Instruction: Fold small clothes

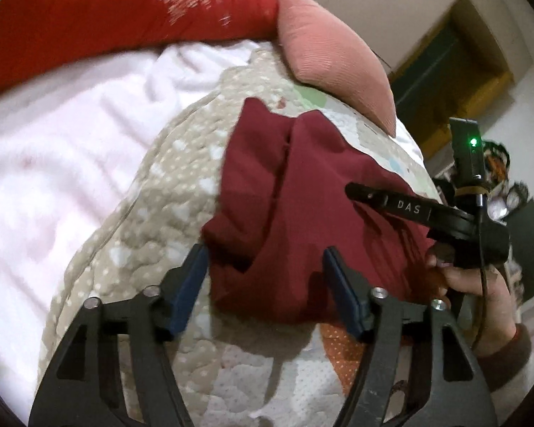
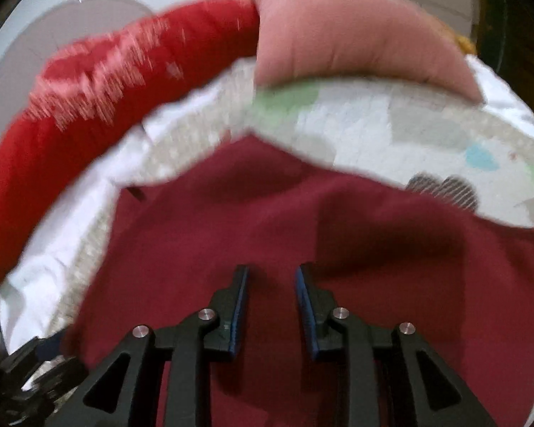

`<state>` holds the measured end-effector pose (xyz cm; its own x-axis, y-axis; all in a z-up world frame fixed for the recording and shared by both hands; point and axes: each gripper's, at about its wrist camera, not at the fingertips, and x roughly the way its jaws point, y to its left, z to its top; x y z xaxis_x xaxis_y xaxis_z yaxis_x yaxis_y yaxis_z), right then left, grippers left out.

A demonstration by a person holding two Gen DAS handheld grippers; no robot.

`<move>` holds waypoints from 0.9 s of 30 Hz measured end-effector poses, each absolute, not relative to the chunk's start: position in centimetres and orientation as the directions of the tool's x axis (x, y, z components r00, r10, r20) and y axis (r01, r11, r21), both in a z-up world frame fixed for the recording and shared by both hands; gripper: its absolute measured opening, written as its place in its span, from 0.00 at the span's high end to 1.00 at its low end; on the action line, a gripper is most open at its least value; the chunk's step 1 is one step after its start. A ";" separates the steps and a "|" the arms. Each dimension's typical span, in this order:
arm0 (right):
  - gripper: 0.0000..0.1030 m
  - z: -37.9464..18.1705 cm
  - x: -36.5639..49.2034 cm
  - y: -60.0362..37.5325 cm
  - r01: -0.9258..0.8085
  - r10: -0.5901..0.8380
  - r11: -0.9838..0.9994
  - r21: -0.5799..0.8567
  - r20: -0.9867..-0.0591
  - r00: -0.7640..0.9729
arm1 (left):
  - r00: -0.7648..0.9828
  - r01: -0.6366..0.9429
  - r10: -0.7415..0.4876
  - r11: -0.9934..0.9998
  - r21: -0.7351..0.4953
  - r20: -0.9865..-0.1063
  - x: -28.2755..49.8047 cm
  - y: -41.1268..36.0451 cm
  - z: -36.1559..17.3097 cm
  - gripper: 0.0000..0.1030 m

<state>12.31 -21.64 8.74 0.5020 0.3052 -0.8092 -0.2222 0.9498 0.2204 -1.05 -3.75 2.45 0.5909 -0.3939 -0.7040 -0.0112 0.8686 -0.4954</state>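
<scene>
Smooth maroon garment (image 1: 302, 192) is lying rumpled on a bumpy quilted blanket (image 1: 153, 192); pink pillow (image 1: 331, 53) sitting at 1 o'clock. Left gripper (image 1: 265, 267) and right gripper (image 2: 271, 284) are both gaping open, gripping nothing.

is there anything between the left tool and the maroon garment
Nothing visible. The left tool is open with the near edge of the maroon garment lying directly between its fingers on the quilt. The right tool lies over the garment's far right side, out of the way.
</scene>
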 end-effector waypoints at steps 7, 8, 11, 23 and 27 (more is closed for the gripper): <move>0.53 12.3 13.0 -17.6 -0.291 0.374 0.922 0.255 -0.784 0.495 | 0.589 -0.017 -0.432 0.838 -0.545 -0.683 -0.6 -3.2 1.5 0.33; 0.51 12.4 13.2 -16.9 -0.299 0.383 0.918 0.262 -0.783 0.491 | 0.589 -0.014 -0.436 0.836 -0.549 -0.680 -0.6 -3.2 1.4 0.33; 0.37 11.9 14.9 -14.2 -0.306 0.435 0.894 0.327 -0.797 0.419 | 0.592 -0.007 -0.447 0.829 -0.559 -0.671 -0.5 -3.0 1.2 0.33; 0.25 9.9 17.4 -8.9 -0.349 0.316 0.917 0.194 -0.888 0.336 | 0.599 0.011 -0.450 0.832 -0.555 -0.662 -0.2 -3.3 0.9 0.29; 0.17 9.8 17.4 -8.4 -0.351 0.303 0.919 0.179 -0.890 0.340 | 0.604 0.010 -0.444 0.835 -0.551 -0.662 -0.3 -3.4 0.9 0.29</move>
